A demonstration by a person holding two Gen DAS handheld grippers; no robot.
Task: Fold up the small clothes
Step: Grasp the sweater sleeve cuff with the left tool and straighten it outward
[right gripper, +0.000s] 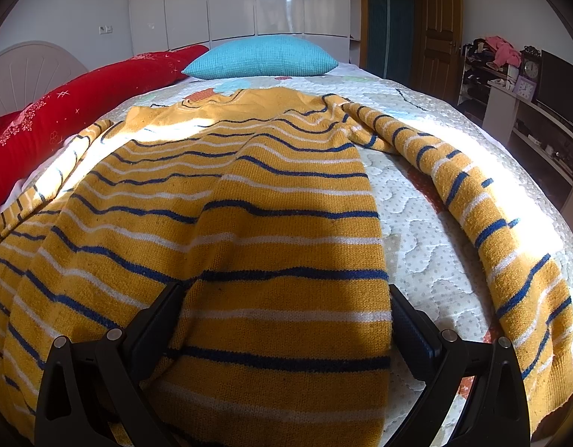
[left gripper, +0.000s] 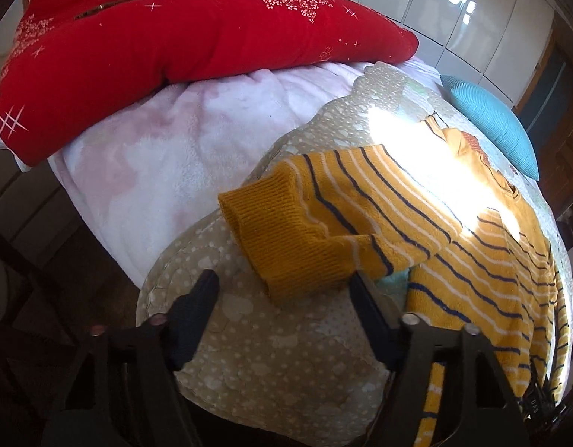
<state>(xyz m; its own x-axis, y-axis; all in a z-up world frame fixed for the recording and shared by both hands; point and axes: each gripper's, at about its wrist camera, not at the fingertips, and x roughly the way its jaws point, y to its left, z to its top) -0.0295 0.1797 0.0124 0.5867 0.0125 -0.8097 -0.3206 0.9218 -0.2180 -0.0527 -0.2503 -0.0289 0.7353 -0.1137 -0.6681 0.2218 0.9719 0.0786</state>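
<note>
Bed (right gripper: 416, 201): sweater (right gripper: 249, 223) btwn R fingers (right gripper: 413, 324).

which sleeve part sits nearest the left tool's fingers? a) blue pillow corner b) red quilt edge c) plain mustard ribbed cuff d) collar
c: in the left wrist view the plain mustard ribbed cuff of the striped sweater lies just ahead of the open left tool.

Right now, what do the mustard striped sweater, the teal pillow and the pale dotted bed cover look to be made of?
Mustard striped sweater: knitted yarn, likely wool or acrylic; ribbed cuff, fuzzy matte surface.
Teal pillow: woven or knitted cloth with a fine waffle-like texture, matte.
Pale dotted bed cover: quilted padded fabric, probably cotton; stitched wavy lines puff the surface.
</note>
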